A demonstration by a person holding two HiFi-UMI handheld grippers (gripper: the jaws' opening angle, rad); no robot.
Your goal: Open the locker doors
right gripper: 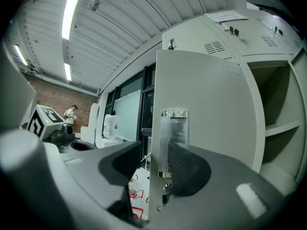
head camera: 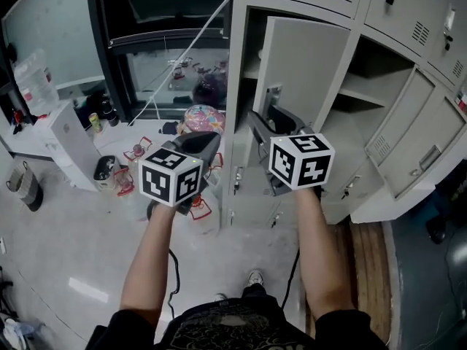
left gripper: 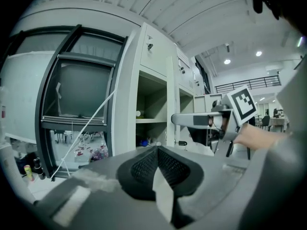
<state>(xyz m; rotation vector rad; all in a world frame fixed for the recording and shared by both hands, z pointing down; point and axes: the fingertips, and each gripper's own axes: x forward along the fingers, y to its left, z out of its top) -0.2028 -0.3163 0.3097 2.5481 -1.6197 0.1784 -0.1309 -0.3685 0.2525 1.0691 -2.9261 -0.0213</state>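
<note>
A bank of pale grey lockers stands ahead. One tall door is swung out toward me, with a metal latch plate on its free edge. My right gripper is at that edge. In the right gripper view the door and its latch plate stand between the jaws of my right gripper: the right pad lies against the door face, and a gap shows at the left pad. My left gripper hovers left of the lockers, pads together on nothing.
Two more locker doors hang open at the right, with shelves behind them. A black-framed window is at the left, crossed by a slanting white cord. A white box, bottles and bags sit on the floor below.
</note>
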